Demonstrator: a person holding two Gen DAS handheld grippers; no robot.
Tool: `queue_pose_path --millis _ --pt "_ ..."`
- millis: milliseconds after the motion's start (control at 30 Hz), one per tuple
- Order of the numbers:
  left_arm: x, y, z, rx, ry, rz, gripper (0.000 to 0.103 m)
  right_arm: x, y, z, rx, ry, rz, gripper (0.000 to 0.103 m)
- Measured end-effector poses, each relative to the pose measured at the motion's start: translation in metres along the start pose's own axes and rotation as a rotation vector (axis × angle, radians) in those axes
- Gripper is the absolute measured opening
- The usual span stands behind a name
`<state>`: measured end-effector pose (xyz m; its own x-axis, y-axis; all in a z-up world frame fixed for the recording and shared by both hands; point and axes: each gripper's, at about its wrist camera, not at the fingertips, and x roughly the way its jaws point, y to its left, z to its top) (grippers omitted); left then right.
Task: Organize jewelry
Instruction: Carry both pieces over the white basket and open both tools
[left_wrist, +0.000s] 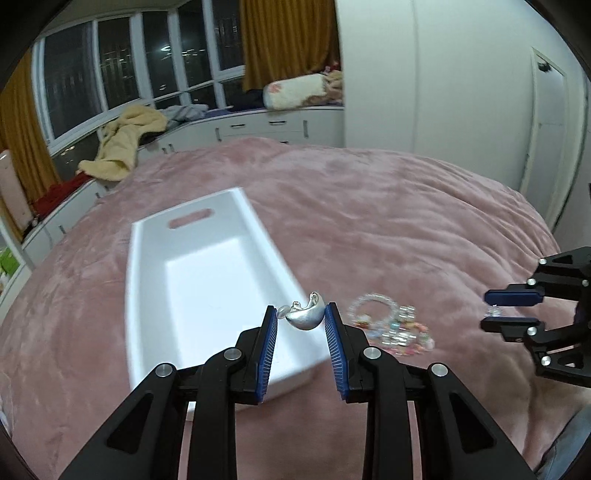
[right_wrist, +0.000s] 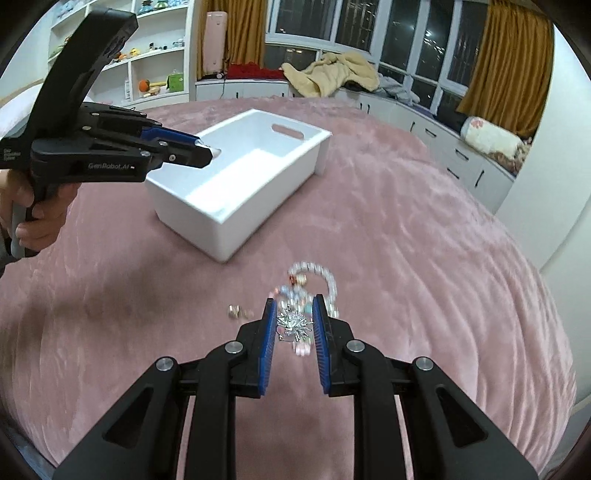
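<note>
Left claw (left_wrist: 301, 318) grips a silver curved metal ornament (left_wrist: 304, 318) above the white rectangular plastic bin (left_wrist: 147, 266) on the pink bed (left_wrist: 388, 206); right claw (right_wrist: 294, 317) grips a spiky silver brooch (right_wrist: 293, 323) beside the bin, above a beaded jewelry pile (right_wrist: 314, 275).

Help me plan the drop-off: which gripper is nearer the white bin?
Left. The left gripper, holding a silver piece, is over the white bin's near rim. The right gripper is off to the side above the pile of beads, gripping a spiky silver piece.

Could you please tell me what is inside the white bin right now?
The white bin looks empty where its floor shows; its near wall and the left gripper hide part of it.
</note>
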<state>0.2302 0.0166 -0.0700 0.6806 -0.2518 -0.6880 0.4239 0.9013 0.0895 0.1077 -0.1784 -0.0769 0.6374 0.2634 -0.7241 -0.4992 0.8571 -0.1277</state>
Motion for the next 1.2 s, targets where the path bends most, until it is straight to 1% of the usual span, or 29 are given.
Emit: queue_pose_path --millis 233,367,467,600,700,833,900,967,1033,1067,1100,1133,1167,1200 --pt "0.000 0.053 0.001 -0.035 0.024 0.081 0.031 0.018 0.017 0.053 -0.051 -0.044 0.016 0.020" --pt "0.007 0.078 -0.003 -0.054 0.049 0.113 0.031 0.042 0.030 0.083 -0.060 -0.060 0.039 0.020" --pt "0.016 0.092 -0.005 -0.075 0.078 0.117 0.031 0.064 0.046 0.100 -0.076 -0.056 0.054 0.020" --pt "0.031 0.102 -0.008 -0.086 0.118 0.114 0.032 0.089 0.062 0.112 -0.075 -0.052 0.081 0.020" --pt "0.047 0.107 -0.011 -0.094 0.161 0.126 0.032 0.106 0.072 0.115 -0.067 -0.041 0.103 0.020" --pt "0.058 0.118 -0.017 -0.146 0.192 0.115 0.032 0.127 0.082 0.116 -0.072 -0.011 0.104 0.020" --pt "0.060 0.122 -0.021 -0.160 0.199 0.119 0.035 0.135 0.082 0.116 -0.061 0.002 0.101 0.020" --pt "0.061 0.124 -0.023 -0.168 0.207 0.107 0.036 0.143 0.082 0.116 -0.047 0.023 0.119 0.020" --pt "0.062 0.124 -0.023 -0.173 0.210 0.100 0.040 0.149 0.084 0.116 -0.057 0.038 0.111 0.021" --pt "0.061 0.124 -0.023 -0.174 0.206 0.094 0.042 0.149 0.084 0.115 -0.059 0.036 0.114 0.029" --pt "0.059 0.124 -0.022 -0.175 0.200 0.088 0.047 0.150 0.082 0.117 -0.058 0.036 0.120 0.054" --pt "0.057 0.122 -0.021 -0.175 0.190 0.089 0.053 0.147 0.081 0.117 -0.056 0.017 0.112 0.063" --pt "0.055 0.121 -0.020 -0.176 0.185 0.093 0.058 0.140 0.081 0.114 -0.054 -0.013 0.109 0.067" --pt "0.051 0.120 -0.019 -0.177 0.169 0.096 0.066 0.135 0.078 0.112 -0.045 -0.036 0.116 0.067"
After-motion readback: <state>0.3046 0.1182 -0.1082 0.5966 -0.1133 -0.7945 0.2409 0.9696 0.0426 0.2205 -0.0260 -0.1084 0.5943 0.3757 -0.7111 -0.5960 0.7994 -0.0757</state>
